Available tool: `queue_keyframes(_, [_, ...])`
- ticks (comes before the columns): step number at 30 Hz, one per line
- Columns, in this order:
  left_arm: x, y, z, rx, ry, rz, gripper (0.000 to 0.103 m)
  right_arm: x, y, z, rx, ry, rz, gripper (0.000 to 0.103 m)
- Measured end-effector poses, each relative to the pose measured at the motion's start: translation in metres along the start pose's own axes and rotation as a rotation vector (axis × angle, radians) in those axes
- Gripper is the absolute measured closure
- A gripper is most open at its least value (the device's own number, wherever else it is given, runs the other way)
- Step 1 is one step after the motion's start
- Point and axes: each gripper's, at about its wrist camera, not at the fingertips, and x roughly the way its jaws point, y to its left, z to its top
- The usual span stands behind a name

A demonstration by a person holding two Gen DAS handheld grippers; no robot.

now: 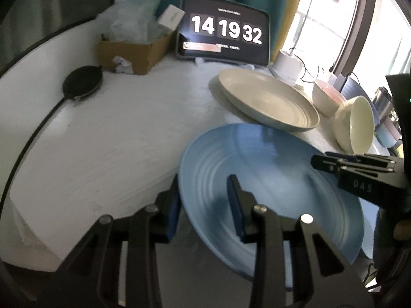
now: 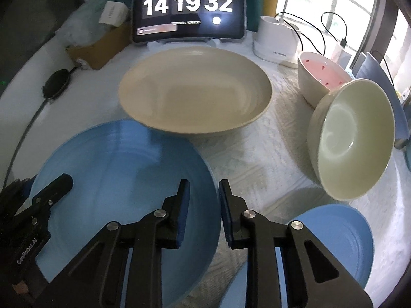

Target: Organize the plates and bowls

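Plates and bowls sit on a white cloth in front of the tablet clock (image 2: pixel 188 7). Large blue plate (image 2: pixel 123 179) lies nearest, overlapping the near rim of the beige plate (image 2: pixel 195 95).

Left gripper (image 1: pixel 205 205): jaws straddle the blue plate's left rim, not visibly clamped.

Right gripper (image 2: pixel 204 205): jaws straddle its right rim with a gap; grip not confirmed.

Risk: uneven closure or lift may tilt the plate, sliding it free or striking the beige plate.

Count: three plates, including a smaller blue plate (image 2: pixel 334 243); two bowls, one cream bowl (image 2: pixel 354 138), one pink-lined bowl (image 2: pixel 321 77), both tipped.
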Motion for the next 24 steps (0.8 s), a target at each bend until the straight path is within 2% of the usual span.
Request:
queue_keyframes(13, [-0.036, 0.005, -0.014, 0.005, -0.038, 0.008, 0.068, -0.031, 0.016, -0.014, -0.016, -0.061, 0.011, 0.078])
queue_keyframes(24, [-0.049, -0.022, -0.016, 0.061, -0.062, -0.010, 0.068, -0.059, -0.005, -0.029, 0.028, -0.114, -0.005, 0.078])
